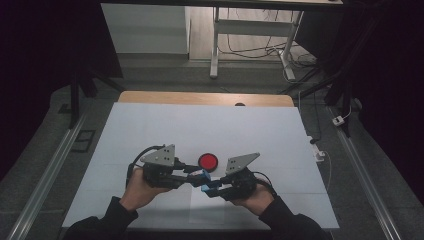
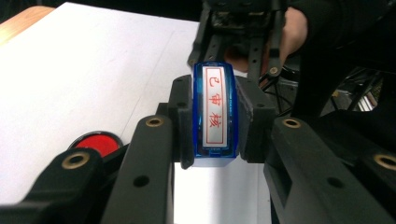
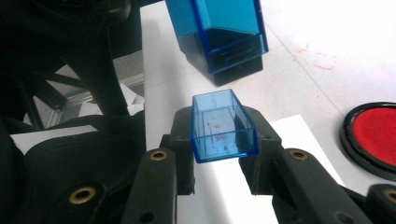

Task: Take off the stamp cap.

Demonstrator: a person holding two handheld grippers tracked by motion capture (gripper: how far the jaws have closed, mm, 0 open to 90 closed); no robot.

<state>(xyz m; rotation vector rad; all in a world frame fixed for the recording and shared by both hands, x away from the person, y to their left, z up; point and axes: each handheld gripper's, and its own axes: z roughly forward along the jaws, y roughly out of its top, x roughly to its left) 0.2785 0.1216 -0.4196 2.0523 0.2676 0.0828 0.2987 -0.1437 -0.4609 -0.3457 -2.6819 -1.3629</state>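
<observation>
My left gripper (image 2: 215, 122) is shut on a blue stamp (image 2: 214, 112), whose white face with red characters looks up at the camera. In the right gripper view my right gripper (image 3: 223, 142) is shut on the stamp's clear blue cap (image 3: 223, 126), open end up, with red smears inside. The stamp body (image 3: 219, 32) hangs just beyond the cap, apart from it. From above, the left gripper (image 1: 196, 176) and right gripper (image 1: 208, 188) meet tip to tip over the front middle of the white sheet (image 1: 200, 125), the stamp (image 1: 201, 174) above the cap (image 1: 205, 188).
A round red ink pad (image 1: 208, 161) in a black rim lies on the sheet just behind the grippers; the ink pad (image 3: 376, 137) sits right of the cap. The wooden table edge (image 1: 200, 98) shows at the back. A white desk frame (image 1: 250, 30) and cables stand beyond.
</observation>
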